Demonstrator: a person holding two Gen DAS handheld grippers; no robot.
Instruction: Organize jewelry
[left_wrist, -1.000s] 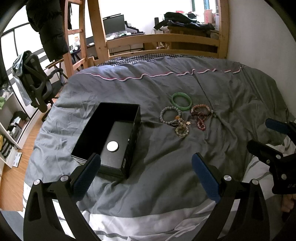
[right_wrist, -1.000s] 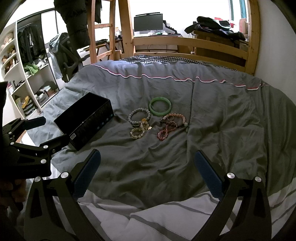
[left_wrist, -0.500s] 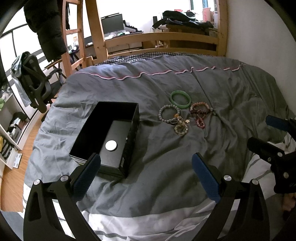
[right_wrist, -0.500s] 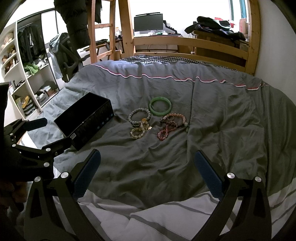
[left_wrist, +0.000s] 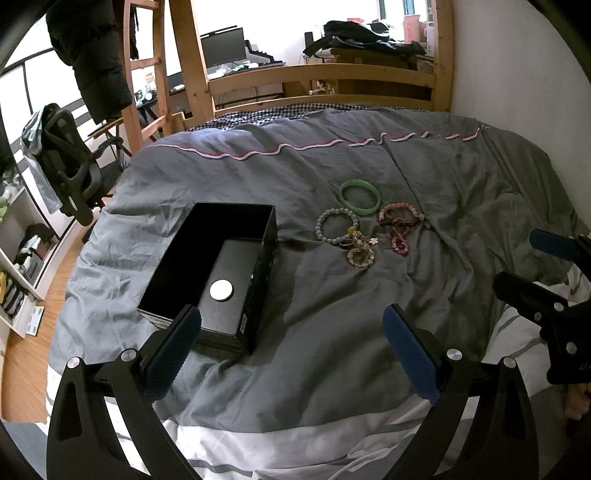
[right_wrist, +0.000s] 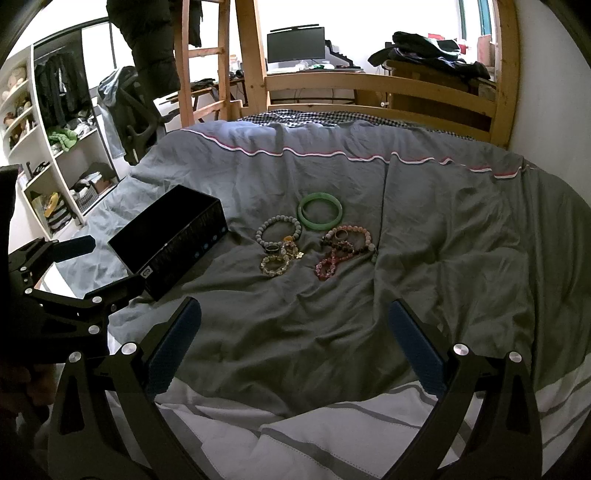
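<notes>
Several bracelets lie in a cluster on the grey duvet: a green bangle (left_wrist: 359, 197) (right_wrist: 320, 212), a grey bead bracelet (left_wrist: 337, 225) (right_wrist: 279, 230), a pink-brown bead bracelet (left_wrist: 400, 216) (right_wrist: 349, 240), a red bead strand (left_wrist: 399, 242) (right_wrist: 328, 266) and a pale crystal bracelet (left_wrist: 359, 257) (right_wrist: 275, 264). An open black box (left_wrist: 218, 273) (right_wrist: 171, 238) sits left of them, with a white disc (left_wrist: 221, 290) inside. My left gripper (left_wrist: 291, 345) is open, hanging near the box's front corner. My right gripper (right_wrist: 295, 341) is open, well short of the bracelets. Neither holds anything.
The bed has a wooden footboard (left_wrist: 321, 74) and ladder (right_wrist: 207, 55) at the far end and a white wall (left_wrist: 517, 92) on the right. An office chair (left_wrist: 70, 166) and white shelves (right_wrist: 48, 155) stand to the left. A white striped sheet (right_wrist: 332, 435) lies at the near edge.
The left wrist view has drifted slightly forward, so the box and bracelets sit a little lower. The right wrist view is nearly unchanged. Both grippers stay open.
</notes>
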